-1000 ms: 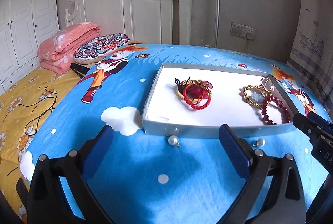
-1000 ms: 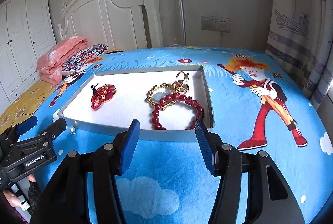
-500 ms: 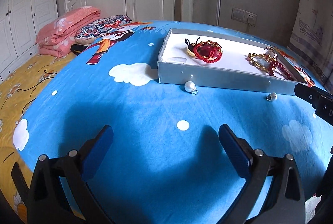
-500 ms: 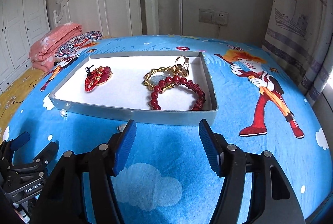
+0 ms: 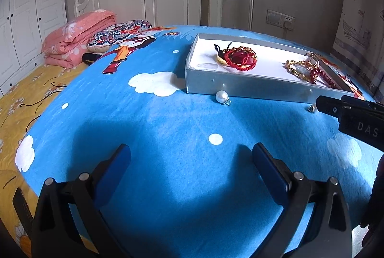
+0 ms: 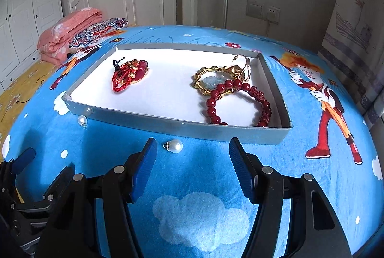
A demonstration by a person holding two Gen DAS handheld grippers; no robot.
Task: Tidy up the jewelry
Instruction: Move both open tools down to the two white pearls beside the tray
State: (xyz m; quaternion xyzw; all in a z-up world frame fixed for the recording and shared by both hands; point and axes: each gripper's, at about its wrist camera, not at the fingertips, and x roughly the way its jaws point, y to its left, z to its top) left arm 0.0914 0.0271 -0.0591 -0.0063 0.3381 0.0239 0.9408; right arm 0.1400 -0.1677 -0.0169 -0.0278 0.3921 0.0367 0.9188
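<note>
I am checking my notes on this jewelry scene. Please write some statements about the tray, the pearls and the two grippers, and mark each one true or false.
1. Both pearl earrings lie inside the tray. False: the left pearl and the right pearl lie on the blue bedspread, outside the tray.
2. The red bead bracelet is in the tray. True.
3. The right gripper is shut on a pearl. False: it is open, and the right pearl lies between its fingers, ungripped.
4. The left gripper is open and holds nothing. True.
5. The red knotted piece lies in the left part of the tray, seen from the right wrist view. True.
</note>
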